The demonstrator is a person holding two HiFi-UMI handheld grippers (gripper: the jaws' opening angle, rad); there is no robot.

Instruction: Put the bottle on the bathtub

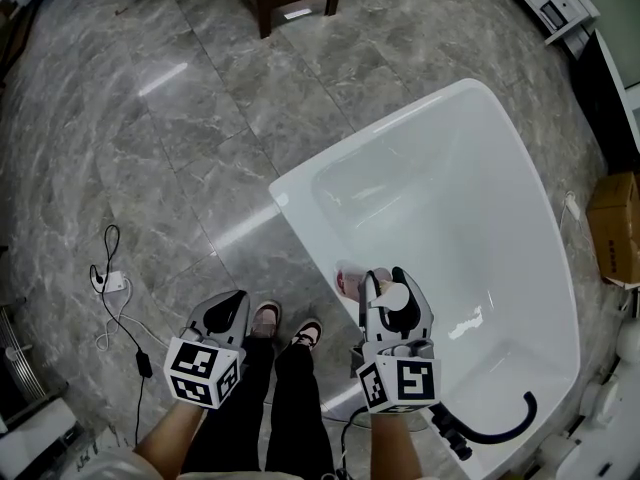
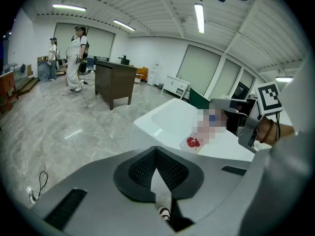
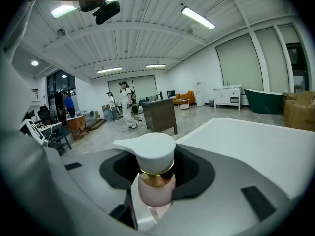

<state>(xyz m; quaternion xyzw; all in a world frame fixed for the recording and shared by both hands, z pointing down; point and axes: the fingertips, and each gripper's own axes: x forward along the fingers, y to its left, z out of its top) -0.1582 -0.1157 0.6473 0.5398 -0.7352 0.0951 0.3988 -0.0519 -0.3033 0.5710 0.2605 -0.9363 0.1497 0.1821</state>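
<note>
Your right claw [image 1: 387, 276] grasps the pump bottle [image 1: 393, 295] at the bathtub [image 1: 295, 208] rim — narrow, so a tilted release could topple it inside; your left claw [image 1: 228, 308] is clenched, empty.

Your right tool [image 3: 156, 181] is closed on the bottle [image 3: 155, 193]. The pink body sits upright between the dark pads [image 3: 194, 171], with the gold collar [image 3: 156, 177] and white pump head [image 3: 150, 149] above them and the spout pointing left. Just beyond, to the right, runs the white bathtub [image 3: 246, 141] rim. Farther off on the grey floor [image 3: 108, 132] stands a dark cabinet [image 3: 160, 114], with two people [image 3: 127, 102] to its left. By the far wall you have a white vanity [image 3: 227, 95], a green tub [image 3: 266, 98] and, at the right edge, a cardboard box [image 3: 299, 109]. Strip lights [image 3: 199, 17] cross the ceiling.
</note>
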